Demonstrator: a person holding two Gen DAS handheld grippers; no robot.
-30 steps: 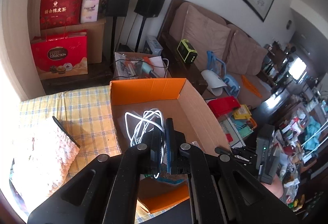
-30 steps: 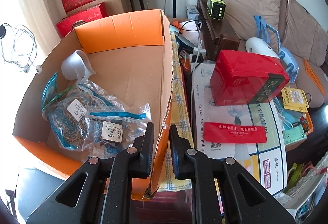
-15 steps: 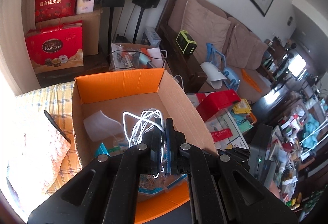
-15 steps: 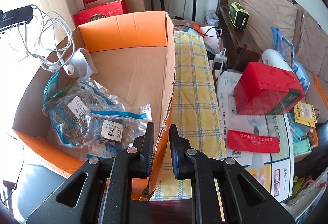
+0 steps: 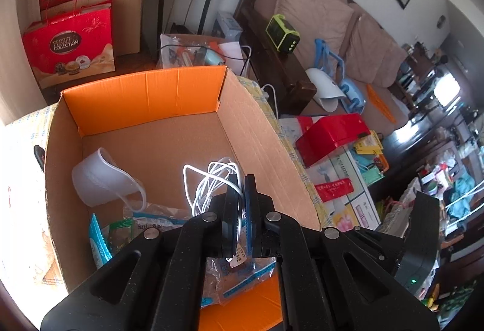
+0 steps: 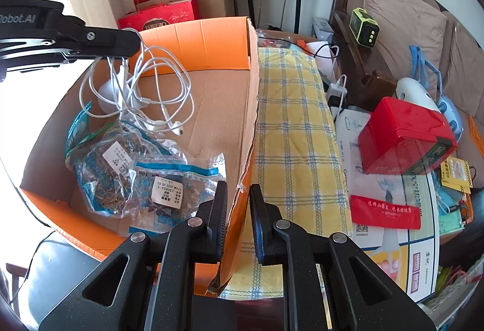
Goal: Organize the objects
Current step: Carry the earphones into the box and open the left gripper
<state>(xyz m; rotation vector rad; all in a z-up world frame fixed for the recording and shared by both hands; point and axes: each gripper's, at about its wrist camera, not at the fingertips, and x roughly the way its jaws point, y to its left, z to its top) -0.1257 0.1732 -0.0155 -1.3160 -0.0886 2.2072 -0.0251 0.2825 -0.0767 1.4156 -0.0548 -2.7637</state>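
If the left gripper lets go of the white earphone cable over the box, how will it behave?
The earphone cable hangs in loose loops from the left gripper, so it is probably floppy and light. It may snag on the plastic bags below and tangle.

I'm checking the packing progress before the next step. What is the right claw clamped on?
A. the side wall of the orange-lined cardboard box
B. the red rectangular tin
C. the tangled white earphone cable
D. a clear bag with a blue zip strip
A: the right claw straddles the torn side wall of the orange-lined cardboard box, while the tangled white earphone cable hangs from the left claw.
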